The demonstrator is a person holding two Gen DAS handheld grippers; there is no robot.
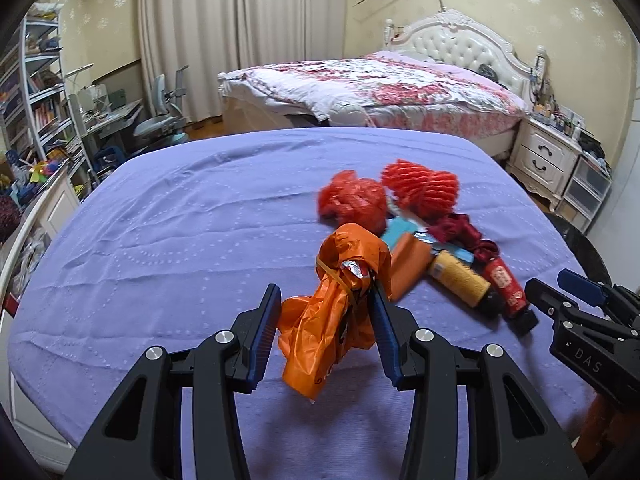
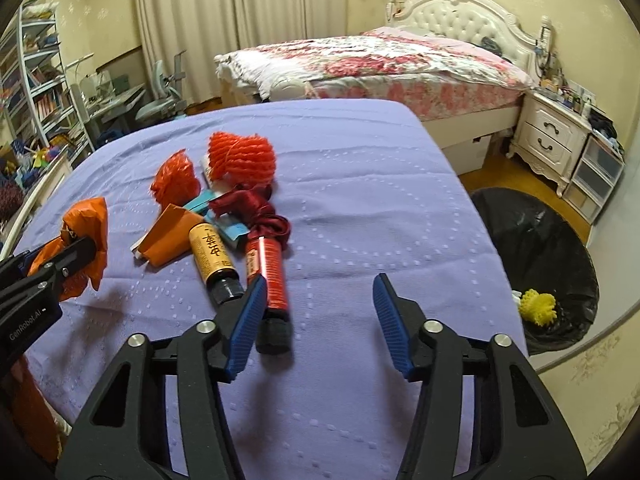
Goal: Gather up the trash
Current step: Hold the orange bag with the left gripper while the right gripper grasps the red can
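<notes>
An orange plastic bag point(image 1: 332, 312) hangs above the purple bed cover point(image 1: 160, 240) with my left gripper point(image 1: 326, 296) shut on it; the right wrist view shows the same hold at far left point(image 2: 80, 248). The trash pile lies on the cover: two red mesh nets point(image 2: 240, 156), an orange carton point(image 2: 168, 236), a yellow bottle point(image 2: 212, 256), a red bottle point(image 2: 268, 276), a dark red ribbon point(image 2: 256, 212). My right gripper point(image 2: 320, 284) hovers open over the cover, its left finger just beside the red bottle's black cap, nothing pressed between the pads.
A bin lined with a black bag point(image 2: 540, 240) stands on the floor right of the bed, with a yellow mesh piece point(image 2: 538, 306) inside. Beyond are a floral bed point(image 1: 380, 84), a white nightstand point(image 1: 544, 156), and shelves and a desk point(image 1: 44, 96) at left.
</notes>
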